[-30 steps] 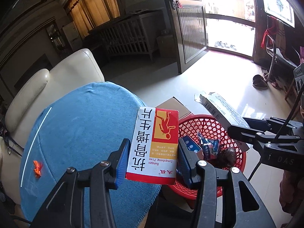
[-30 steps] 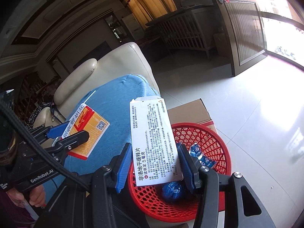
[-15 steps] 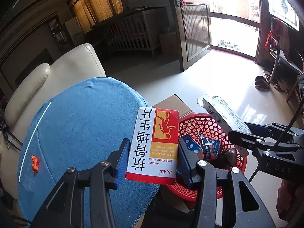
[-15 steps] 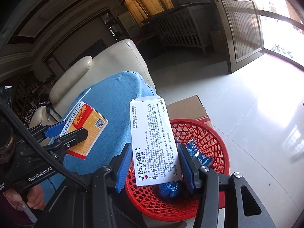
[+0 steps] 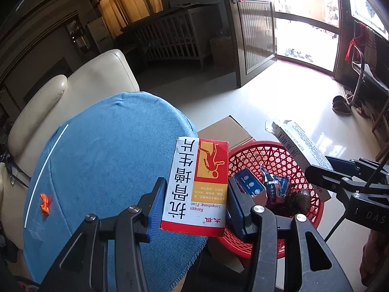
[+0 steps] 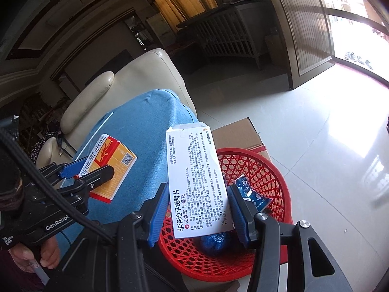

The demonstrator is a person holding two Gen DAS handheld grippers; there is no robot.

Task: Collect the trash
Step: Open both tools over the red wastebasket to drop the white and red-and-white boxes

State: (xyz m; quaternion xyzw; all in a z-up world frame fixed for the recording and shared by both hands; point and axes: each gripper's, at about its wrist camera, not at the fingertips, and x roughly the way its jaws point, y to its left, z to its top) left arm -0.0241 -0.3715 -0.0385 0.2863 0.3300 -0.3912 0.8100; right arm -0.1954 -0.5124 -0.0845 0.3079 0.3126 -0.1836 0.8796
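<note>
Left wrist view: the left tongs [image 5: 195, 203] are closed on a red-and-white medicine box [image 5: 198, 185], held over the near edge of the blue-covered table [image 5: 102, 160], left of the red basket [image 5: 272, 153]. Right wrist view: the right tongs [image 6: 198, 209] grip a white medicine box [image 6: 195, 185] above the red basket's near left rim, which holds blue wrappers [image 6: 252, 193].

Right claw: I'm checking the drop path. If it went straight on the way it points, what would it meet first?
Probably the red basket. The right claw, shut on the white medicine box, aims across the basket; depth is uncertain.
</note>
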